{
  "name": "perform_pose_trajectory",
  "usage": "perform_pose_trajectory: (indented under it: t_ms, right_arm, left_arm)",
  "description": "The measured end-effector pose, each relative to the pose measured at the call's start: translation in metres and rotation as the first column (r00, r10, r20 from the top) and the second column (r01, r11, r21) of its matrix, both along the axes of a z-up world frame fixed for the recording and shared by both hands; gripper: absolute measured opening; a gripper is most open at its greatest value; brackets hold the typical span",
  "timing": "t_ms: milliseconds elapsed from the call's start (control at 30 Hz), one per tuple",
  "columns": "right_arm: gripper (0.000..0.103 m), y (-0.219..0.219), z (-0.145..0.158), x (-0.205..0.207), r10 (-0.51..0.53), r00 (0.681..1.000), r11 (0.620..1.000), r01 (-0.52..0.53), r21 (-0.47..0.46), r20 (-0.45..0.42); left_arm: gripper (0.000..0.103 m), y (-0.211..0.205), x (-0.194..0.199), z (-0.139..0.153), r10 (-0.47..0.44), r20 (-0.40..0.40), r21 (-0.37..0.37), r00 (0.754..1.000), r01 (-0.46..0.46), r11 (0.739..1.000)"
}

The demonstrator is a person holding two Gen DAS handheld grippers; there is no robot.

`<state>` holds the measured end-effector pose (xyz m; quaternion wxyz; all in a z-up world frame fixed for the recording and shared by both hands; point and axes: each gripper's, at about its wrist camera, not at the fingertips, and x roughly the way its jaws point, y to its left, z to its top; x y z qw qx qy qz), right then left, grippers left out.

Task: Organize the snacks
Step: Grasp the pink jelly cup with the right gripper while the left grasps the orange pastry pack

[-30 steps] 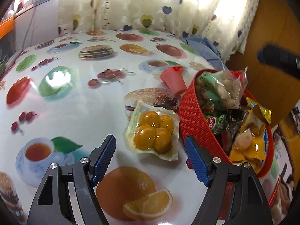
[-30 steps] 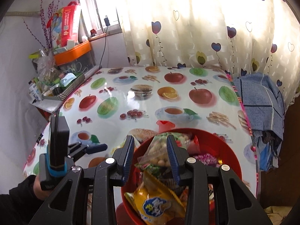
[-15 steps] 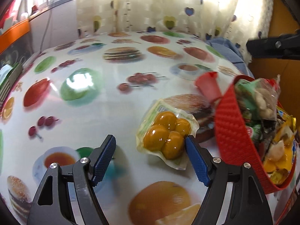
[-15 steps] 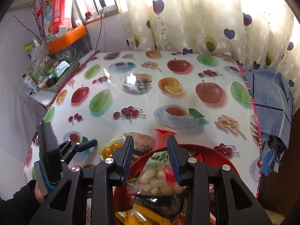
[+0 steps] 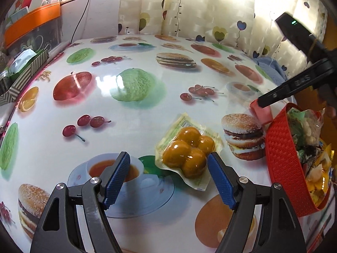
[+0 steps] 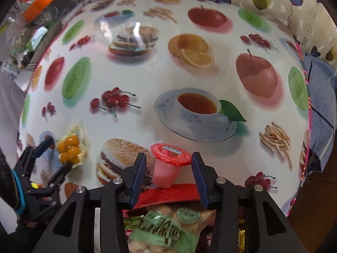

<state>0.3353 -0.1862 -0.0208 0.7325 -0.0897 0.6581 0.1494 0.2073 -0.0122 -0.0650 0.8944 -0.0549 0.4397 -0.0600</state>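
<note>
The table (image 5: 147,113) fills both views. The red basket (image 5: 280,158) of snacks sits at right in the left wrist view. The yellow-ball packet (image 5: 187,149) lies centre-right there, just ahead of the left gripper (image 5: 168,175), whose jaws stand wide and empty. The jelly cup (image 6: 168,164) stands low centre, touching the basket rim. The right gripper (image 6: 168,177) straddles it; its jaws have just been opening, pads clear. Risk: closing off-centre could tip the cup.

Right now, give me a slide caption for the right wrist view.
Open right gripper poised around a red-lidded jelly cup beside the red snack basket on a food-print tablecloth.
</note>
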Motion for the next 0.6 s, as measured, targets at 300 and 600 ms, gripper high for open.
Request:
perform_pose_trajectory:
  t_ms: [300,600]
  right_arm:
    - [0.043,0.022,-0.014,0.003,0.043,0.998,0.999,-0.044,-0.016,-0.054]
    - [0.039,0.07,-0.014,-0.008,0.136,0.99,0.99,-0.136,0.033,-0.021]
  left_arm:
    - [0.076,-0.004,-0.007,0.007,-0.052,0.027,-0.007,0.998,0.053,0.999]
    - [0.076,-0.002,-0.017,0.009,-0.083,0.058,0.006,0.995,0.083,0.997]
